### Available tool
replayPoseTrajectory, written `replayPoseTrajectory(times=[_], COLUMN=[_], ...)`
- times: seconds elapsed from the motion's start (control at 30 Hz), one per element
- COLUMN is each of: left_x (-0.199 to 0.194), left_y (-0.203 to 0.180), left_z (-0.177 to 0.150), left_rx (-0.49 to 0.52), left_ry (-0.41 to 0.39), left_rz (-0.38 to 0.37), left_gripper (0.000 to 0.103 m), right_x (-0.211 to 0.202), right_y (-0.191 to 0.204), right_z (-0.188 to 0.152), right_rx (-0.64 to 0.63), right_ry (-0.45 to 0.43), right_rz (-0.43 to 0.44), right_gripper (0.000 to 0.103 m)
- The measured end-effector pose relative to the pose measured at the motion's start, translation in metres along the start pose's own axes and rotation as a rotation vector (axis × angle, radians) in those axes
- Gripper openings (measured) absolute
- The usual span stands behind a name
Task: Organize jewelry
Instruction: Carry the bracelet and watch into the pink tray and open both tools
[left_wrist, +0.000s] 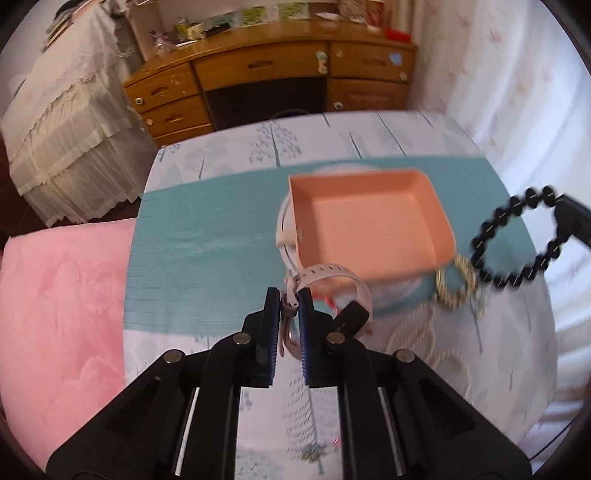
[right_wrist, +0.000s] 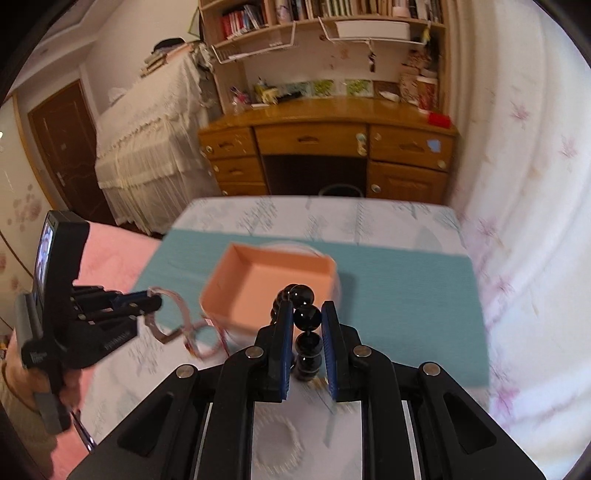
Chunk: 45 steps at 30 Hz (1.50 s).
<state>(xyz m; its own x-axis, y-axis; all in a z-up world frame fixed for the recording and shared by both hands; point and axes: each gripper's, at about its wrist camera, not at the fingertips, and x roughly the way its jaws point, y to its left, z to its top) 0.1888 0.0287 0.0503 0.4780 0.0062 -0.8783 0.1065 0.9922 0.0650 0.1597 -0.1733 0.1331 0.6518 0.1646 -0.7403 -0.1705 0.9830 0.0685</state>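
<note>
both grippers pinched loads, left (left_wrist: 289, 314) the watch (left_wrist: 325, 282), right (right_wrist: 308, 325) the beads (right_wrist: 306, 319); best released low over the box (left_wrist: 369, 218).

Your right gripper (right_wrist: 307, 347) is clamped on a black bead bracelet (right_wrist: 306, 318), held just before the open pink box (right_wrist: 273, 280) on the teal mat (right_wrist: 406, 295). At left, your left gripper (right_wrist: 147, 304) holds a pale watch (right_wrist: 177, 321) near the box.

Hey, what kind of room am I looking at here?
Most likely a bedroom or study at home. A wooden desk with drawers stands against the far wall, a bookshelf full of books sits above it, and curtains hang on the right. The work surface is a small cloth-covered table.
</note>
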Motion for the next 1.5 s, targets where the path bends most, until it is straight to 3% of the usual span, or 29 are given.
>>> replayPoseTrajectory(times=[0.17, 0.3, 0.5, 0.6, 0.7, 0.73, 1.0, 1.17, 1.27, 1.33, 1.37, 1.4, 1.5], left_x=[0.013, 0.027, 0.051, 0.066, 0.084, 0.09, 0.116, 0.116, 0.115, 0.113, 0.11, 0.106, 0.093], left_y=[0.003, 0.002, -0.004, -0.01, -0.019, -0.023, -0.039, -0.031, -0.027, -0.026, -0.025, -0.024, -0.022], left_z=[0.023, 0.033, 0.048, 0.055, 0.058, 0.058, 0.056, 0.051, 0.049, 0.049, 0.048, 0.048, 0.046], left_rx=[-0.046, -0.071, -0.085, -0.098, -0.115, -0.117, -0.084, -0.118, -0.134, -0.134, -0.136, -0.14, -0.142], left_ry=[-0.001, 0.013, 0.011, 0.006, 0.008, 0.012, 0.044, 0.058, 0.061, 0.058, 0.052, 0.037, -0.007], left_rz=[0.004, 0.006, -0.01, -0.039, -0.059, -0.061, -0.063, -0.094, -0.085, -0.062, -0.061, -0.064, -0.063], left_gripper=[0.008, 0.008, 0.008, 0.008, 0.008, 0.008, 0.011, 0.011, 0.021, 0.043, 0.062, 0.075, 0.079], right_x=[0.058, 0.127, 0.184, 0.192, 0.188, 0.18, 0.14, 0.11, 0.096, 0.089, 0.086, 0.082, 0.07], right_y=[0.026, 0.031, 0.014, 0.008, -0.006, -0.011, -0.047, -0.058, -0.055, -0.05, -0.047, -0.045, -0.038], right_z=[0.03, 0.036, 0.016, 0.011, 0.002, -0.004, -0.039, -0.062, -0.073, -0.078, -0.08, -0.081, -0.085], right_rx=[0.019, 0.053, 0.071, 0.058, 0.112, 0.133, 0.207, 0.225, 0.21, 0.199, 0.193, 0.185, 0.168], right_ry=[0.029, 0.136, 0.212, 0.22, 0.207, 0.184, 0.141, 0.104, 0.072, 0.064, 0.059, 0.051, 0.028], right_rz=[0.033, 0.025, -0.106, -0.128, -0.089, -0.087, -0.069, -0.062, -0.077, -0.075, -0.076, -0.078, -0.087], right_gripper=[0.015, 0.015, 0.015, 0.02, 0.056, 0.063, 0.063, 0.063, 0.063, 0.063, 0.063, 0.063, 0.063])
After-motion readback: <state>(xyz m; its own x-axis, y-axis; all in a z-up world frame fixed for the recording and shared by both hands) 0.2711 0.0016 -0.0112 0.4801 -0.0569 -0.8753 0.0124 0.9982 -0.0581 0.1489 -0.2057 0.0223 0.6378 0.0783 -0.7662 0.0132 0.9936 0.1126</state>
